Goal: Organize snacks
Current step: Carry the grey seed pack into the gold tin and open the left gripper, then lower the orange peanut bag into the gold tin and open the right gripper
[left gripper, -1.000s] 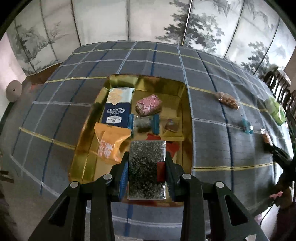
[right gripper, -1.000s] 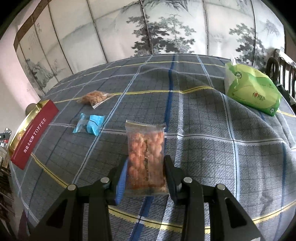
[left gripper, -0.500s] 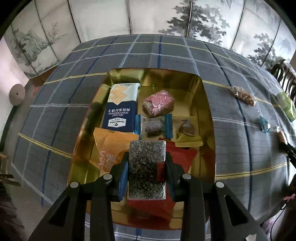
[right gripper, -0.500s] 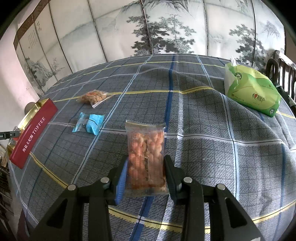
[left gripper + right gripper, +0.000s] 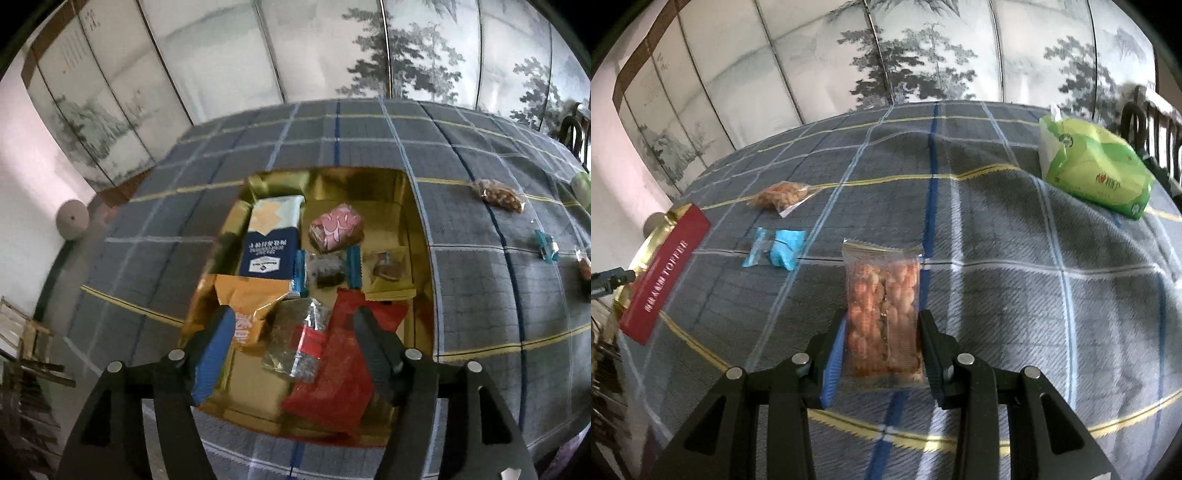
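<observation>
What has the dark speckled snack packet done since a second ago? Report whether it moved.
Yes. The speckled packet has dropped from the just-opened left hand-held gripper into the gold tin, tilted against the red packet.

One gold tin [image 5: 413, 206] holds seven snack packets: a blue cracker pack [image 5: 271, 236], a pink sweet [image 5: 336, 229], an orange bag [image 5: 247, 310], a red bag [image 5: 340, 373], a dark seed bar [image 5: 299, 339], a blue-ended wrapped candy [image 5: 327, 267] and a yellow-wrapped one [image 5: 389, 271]. On the checked cloth [image 5: 1015, 288] lie three more snacks, namely a bag of nuts [image 5: 781, 197], a blue candy [image 5: 779, 247] and a clear pack of peanut brittle [image 5: 882, 314], plus one green tissue pack [image 5: 1097, 170]. Two grippers are in view, one per camera.
</observation>
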Demonstrator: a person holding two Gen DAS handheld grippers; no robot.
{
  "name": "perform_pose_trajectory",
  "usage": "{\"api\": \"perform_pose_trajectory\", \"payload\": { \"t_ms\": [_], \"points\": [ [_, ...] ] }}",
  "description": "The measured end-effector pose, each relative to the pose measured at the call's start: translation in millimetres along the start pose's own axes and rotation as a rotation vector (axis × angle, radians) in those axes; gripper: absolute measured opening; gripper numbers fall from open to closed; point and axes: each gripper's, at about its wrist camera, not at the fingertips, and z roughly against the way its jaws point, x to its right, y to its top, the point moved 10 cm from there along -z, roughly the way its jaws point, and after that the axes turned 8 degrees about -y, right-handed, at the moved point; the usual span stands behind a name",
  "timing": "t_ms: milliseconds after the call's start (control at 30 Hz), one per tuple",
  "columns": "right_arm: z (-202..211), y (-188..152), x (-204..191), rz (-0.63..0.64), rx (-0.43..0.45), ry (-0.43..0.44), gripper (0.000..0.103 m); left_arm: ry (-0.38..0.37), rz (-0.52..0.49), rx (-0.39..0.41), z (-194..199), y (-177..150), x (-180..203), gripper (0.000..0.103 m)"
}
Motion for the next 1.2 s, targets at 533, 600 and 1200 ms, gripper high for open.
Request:
{"api": "perform_pose_trajectory", "payload": {
  "t_ms": [533, 600, 1200],
  "points": [
    [33.9, -2.2, -61.1, -0.064, -0.029, 0.219, 0.038, 0.001, 0.024, 0.03, 26.2, -16.5, 2.8, 0.072],
    [39.9, 4.8, -78.7, -0.049, -0.024, 0.25, 0.038, 0.003, 0.031, 0.033, 27.3, -18.2, 0.0, 0.073],
    [46.7, 61.6, -262.2, 0.173, -0.009, 0.431, 0.038, 0.034, 0.052, 0.027, 28.5, -33.0, -27.3, 0.08]
  ]
}}
